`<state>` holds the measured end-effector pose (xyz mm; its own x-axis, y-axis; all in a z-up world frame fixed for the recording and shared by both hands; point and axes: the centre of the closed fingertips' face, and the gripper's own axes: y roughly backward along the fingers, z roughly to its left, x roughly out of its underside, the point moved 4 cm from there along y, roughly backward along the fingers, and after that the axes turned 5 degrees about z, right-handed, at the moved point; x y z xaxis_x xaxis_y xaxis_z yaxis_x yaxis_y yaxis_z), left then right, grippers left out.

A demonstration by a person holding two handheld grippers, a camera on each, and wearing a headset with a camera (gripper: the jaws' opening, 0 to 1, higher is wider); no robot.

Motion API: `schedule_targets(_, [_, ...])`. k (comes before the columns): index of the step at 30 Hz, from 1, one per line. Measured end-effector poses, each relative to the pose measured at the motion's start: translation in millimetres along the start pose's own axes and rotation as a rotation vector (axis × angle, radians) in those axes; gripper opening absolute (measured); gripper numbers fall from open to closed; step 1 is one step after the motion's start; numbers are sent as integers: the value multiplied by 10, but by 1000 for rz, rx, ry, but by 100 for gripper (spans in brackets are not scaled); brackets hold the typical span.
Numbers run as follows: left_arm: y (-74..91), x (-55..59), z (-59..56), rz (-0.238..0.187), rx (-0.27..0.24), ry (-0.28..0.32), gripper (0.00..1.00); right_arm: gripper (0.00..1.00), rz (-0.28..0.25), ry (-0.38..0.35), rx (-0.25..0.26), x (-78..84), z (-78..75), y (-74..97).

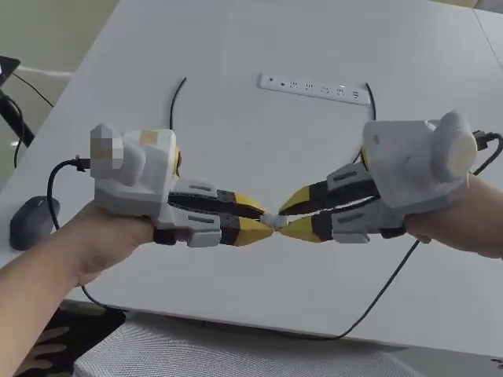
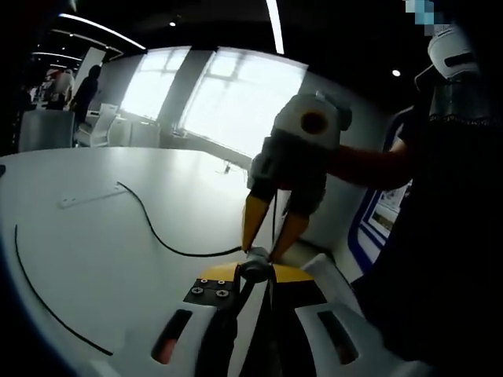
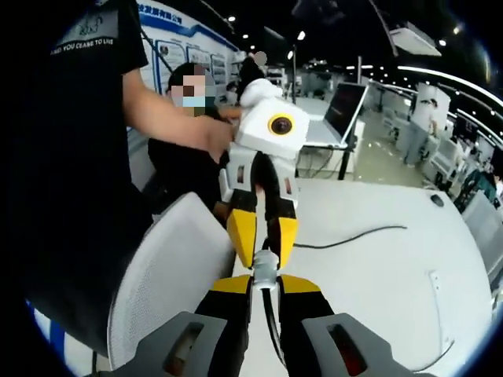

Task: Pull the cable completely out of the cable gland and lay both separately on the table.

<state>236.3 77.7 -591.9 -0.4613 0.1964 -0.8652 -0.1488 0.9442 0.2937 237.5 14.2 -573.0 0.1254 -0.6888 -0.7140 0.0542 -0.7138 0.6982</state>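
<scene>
While the left tongs are clamping the gland, the right tongs are facing them, pinching the cable running straight back along their jaws.

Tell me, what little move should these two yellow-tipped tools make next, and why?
Probably draw the right gripper straight away from the left gripper. They meet tip to tip above the table, the white cable gland between them and the black cable running from it between the right jaws.

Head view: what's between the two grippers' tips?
A small white cable gland: tips of the left gripper and right gripper meet on it, no bare gap. Both gripper views show it at their jaw tips.
</scene>
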Motion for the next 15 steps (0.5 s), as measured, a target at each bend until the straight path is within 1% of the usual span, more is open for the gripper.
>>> schedule_targets(3, [4, 1, 16, -12, 2, 15, 14, 8, 9, 44, 54, 5, 1, -3])
schedule_targets(5, [8, -7, 17, -17, -7, 10, 14, 8, 18, 84, 101, -4, 0, -7])
schedule_targets(9, [9, 5, 6, -4, -6, 4, 15, 8, 22, 83, 120, 22, 26, -38])
schedule_targets(10, [11, 13, 4, 7, -3, -4, 15, 8, 15, 68, 129, 31, 16, -43])
schedule_targets(13, [9, 11, 11, 6, -5, -5, 15, 8, 19, 66, 133, 34, 5, -42])
schedule_targets(15, [10, 2, 16, 0, -5, -4, 15, 9, 22, 49, 135, 42, -16, -45])
